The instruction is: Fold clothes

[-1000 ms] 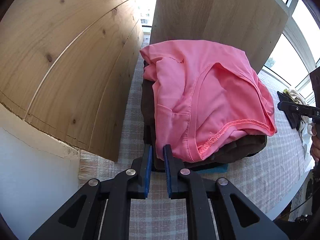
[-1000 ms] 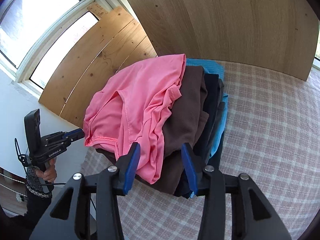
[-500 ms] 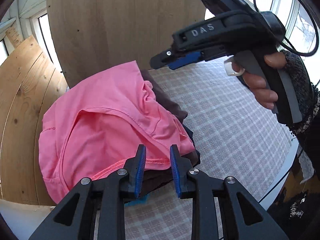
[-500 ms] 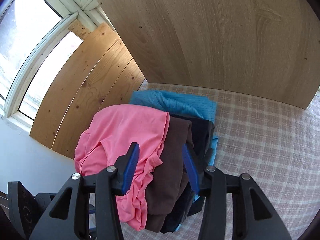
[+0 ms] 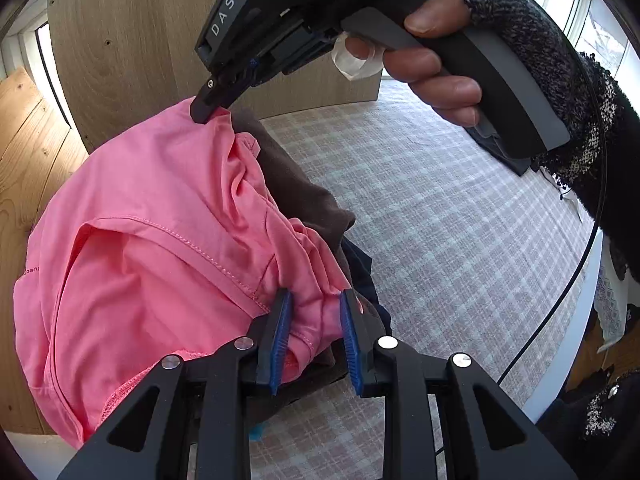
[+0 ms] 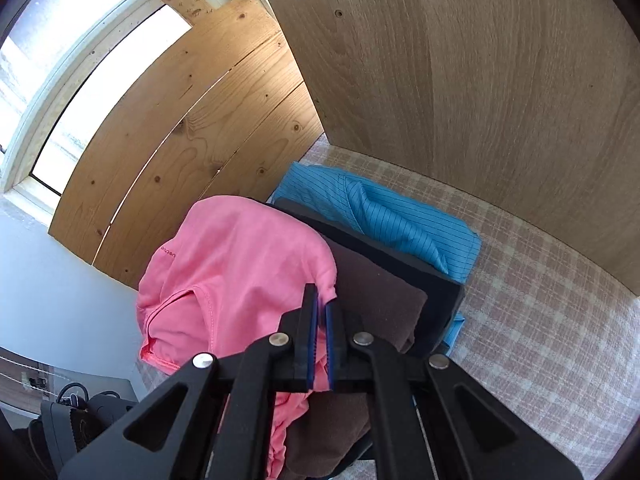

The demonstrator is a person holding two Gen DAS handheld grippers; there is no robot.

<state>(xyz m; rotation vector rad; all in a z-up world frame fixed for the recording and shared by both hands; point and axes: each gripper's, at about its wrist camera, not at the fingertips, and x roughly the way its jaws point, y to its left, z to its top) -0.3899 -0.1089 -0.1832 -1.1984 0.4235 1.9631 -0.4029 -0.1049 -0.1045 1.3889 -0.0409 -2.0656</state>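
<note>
Pink garment (image 5: 160,240) between left gripper (image 5: 314,308) pads, pinched by right gripper (image 6: 320,308)

surface: pale pink-and-white checked tablecloth (image 6: 560,300) | back: smooth light oak panel (image 6: 500,100) | side: knotty pine plank board (image 6: 200,128) | white-framed window (image 6: 72,72), bright daylight

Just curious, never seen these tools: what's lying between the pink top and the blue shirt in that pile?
In the right wrist view, a brown garment and a dark, near-black one lie between the pink top and the blue shirt.
</note>
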